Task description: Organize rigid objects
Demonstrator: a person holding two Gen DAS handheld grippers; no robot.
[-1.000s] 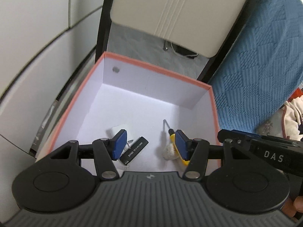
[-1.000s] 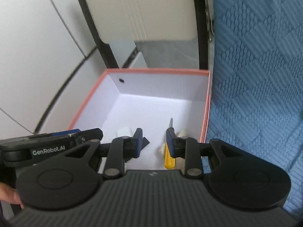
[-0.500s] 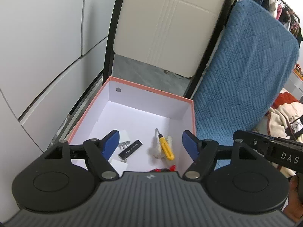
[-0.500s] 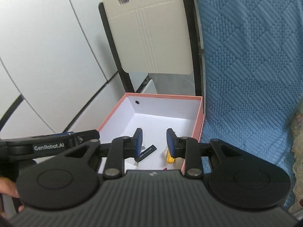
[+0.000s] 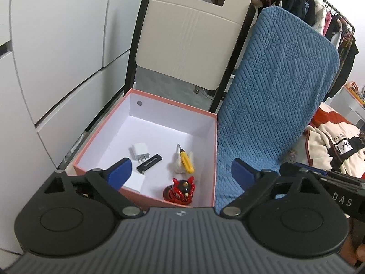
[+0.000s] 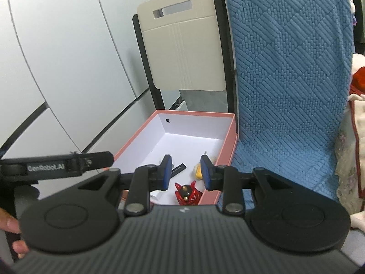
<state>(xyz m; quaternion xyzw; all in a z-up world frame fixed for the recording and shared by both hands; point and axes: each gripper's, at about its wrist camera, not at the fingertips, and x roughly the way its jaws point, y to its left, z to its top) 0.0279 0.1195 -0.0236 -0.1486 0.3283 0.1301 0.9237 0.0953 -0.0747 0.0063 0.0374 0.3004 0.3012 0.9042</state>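
A pink box (image 5: 215,141) with a white inside stands on the floor. In it lie a white charger plug (image 5: 140,151), a black USB stick (image 5: 150,163), a yellow-handled screwdriver (image 5: 186,159) on a white fluffy thing (image 5: 176,166), a red figurine (image 5: 180,190) and a white block (image 5: 134,180). My left gripper (image 5: 181,171) is wide open and empty above the box's near edge. My right gripper (image 6: 186,170) is open with a narrow gap, empty, above the box (image 6: 229,134). The figurine (image 6: 188,194) shows below it.
A cream chair back (image 5: 189,41) with a black frame stands behind the box. A blue quilted cushion (image 5: 273,96) leans right of the box. White cabinet doors (image 5: 57,45) lie left. Clothes (image 5: 337,146) lie far right.
Both grippers have lifted up and back from inside the box. The left gripper's jaws opened wider. The red figurine and white block have come into view.
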